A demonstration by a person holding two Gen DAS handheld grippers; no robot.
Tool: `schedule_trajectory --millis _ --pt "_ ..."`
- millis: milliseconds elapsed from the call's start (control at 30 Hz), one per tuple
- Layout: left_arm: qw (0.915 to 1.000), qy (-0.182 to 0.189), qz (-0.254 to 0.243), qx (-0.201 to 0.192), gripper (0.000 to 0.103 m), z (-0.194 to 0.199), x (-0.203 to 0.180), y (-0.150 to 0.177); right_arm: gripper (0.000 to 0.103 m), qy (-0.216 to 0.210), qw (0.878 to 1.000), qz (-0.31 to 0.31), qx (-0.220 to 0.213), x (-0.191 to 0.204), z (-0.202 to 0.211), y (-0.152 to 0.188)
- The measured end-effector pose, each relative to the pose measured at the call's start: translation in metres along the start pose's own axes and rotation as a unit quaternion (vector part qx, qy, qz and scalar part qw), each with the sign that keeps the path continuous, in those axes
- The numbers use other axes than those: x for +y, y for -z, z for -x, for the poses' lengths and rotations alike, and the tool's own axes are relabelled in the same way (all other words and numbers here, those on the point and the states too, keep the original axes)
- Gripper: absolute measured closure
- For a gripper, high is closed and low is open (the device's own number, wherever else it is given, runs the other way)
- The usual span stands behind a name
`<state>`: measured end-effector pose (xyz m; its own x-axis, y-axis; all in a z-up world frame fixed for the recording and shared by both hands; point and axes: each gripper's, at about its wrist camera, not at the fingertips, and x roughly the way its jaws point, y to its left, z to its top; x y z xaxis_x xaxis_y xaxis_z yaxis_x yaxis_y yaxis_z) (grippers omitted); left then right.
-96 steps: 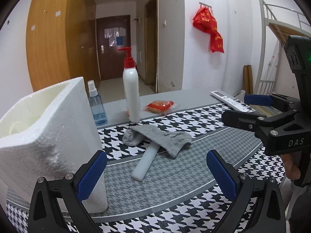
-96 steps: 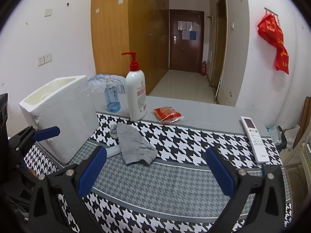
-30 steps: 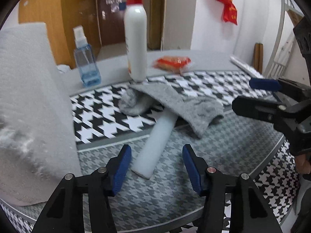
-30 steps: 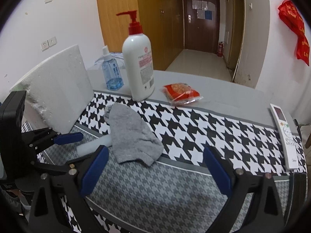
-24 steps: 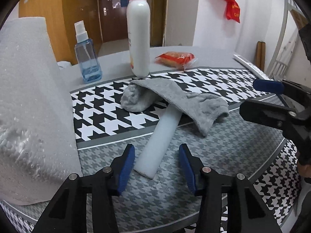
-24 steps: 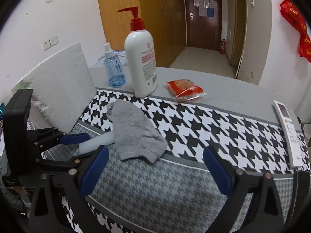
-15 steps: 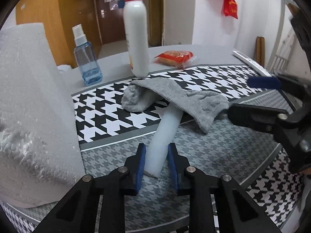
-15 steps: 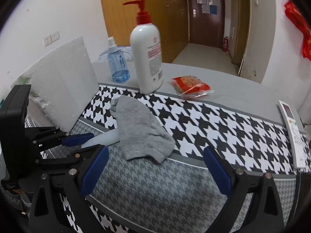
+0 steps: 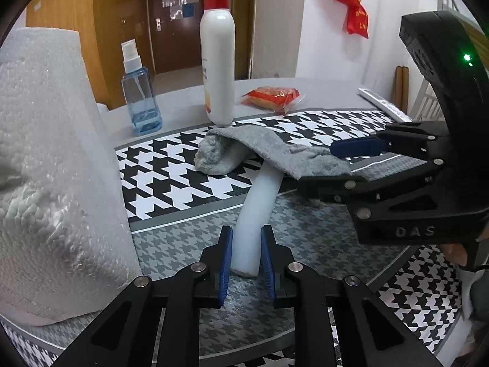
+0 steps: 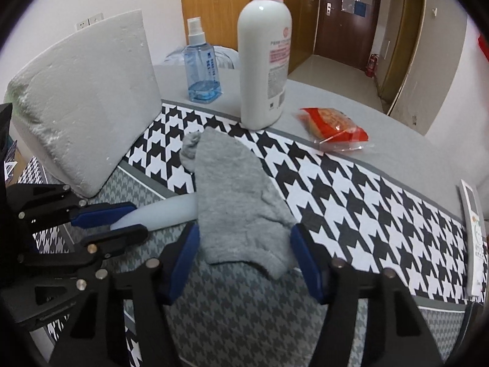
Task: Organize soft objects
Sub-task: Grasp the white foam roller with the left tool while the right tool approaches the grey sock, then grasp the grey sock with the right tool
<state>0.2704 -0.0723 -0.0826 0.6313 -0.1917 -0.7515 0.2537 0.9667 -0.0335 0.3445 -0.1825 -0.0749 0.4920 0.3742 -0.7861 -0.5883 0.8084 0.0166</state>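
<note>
A grey sock (image 10: 235, 202) lies draped over a white foam stick (image 9: 259, 202) on the houndstooth table cloth (image 9: 171, 180). My left gripper (image 9: 246, 244) is closing and its blue pads press on the near end of the foam stick. In the right wrist view the left gripper (image 10: 128, 220) holds the stick (image 10: 165, 211) from the left. My right gripper (image 10: 244, 244) is closing with the sock's near end between its pads, which stand at the sock's edges without squeezing it. From the left wrist view the right gripper (image 9: 339, 165) reaches the sock (image 9: 275, 150) from the right.
A white foam box (image 9: 45, 168) stands close on the left. Behind the sock stand a white pump bottle (image 9: 218, 70) and a blue spray bottle (image 9: 140, 98). A red snack packet (image 9: 270, 94) lies further back, and a remote control (image 10: 473, 238) lies at the right edge.
The left jaws have closed from wide apart onto the foam stick's near end. The right gripper has moved forward and down to the sock, and its jaws have narrowed around it.
</note>
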Motion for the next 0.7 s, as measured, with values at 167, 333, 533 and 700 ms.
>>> schedule_trajectory --millis 167,333,533,700 --pt "1.0000 0.006 0.005 -0.002 0.083 0.003 0.001 0.001 0.064 0.008 1.000 -0.003 0.017 0.000 -0.010 -0.001" --pt "0.9999 0.006 0.011 -0.004 0.083 0.004 0.004 0.001 0.090 0.009 1.000 -0.009 0.014 -0.003 -0.005 0.000" --pt "0.9999 0.006 0.011 -0.009 0.083 0.008 0.003 0.002 0.092 -0.002 1.000 -0.018 0.004 -0.004 0.019 0.011" --pt "0.9998 0.001 0.018 -0.011 0.083 0.008 0.006 0.002 0.092 -0.001 1.000 -0.020 -0.007 0.000 0.049 0.027"
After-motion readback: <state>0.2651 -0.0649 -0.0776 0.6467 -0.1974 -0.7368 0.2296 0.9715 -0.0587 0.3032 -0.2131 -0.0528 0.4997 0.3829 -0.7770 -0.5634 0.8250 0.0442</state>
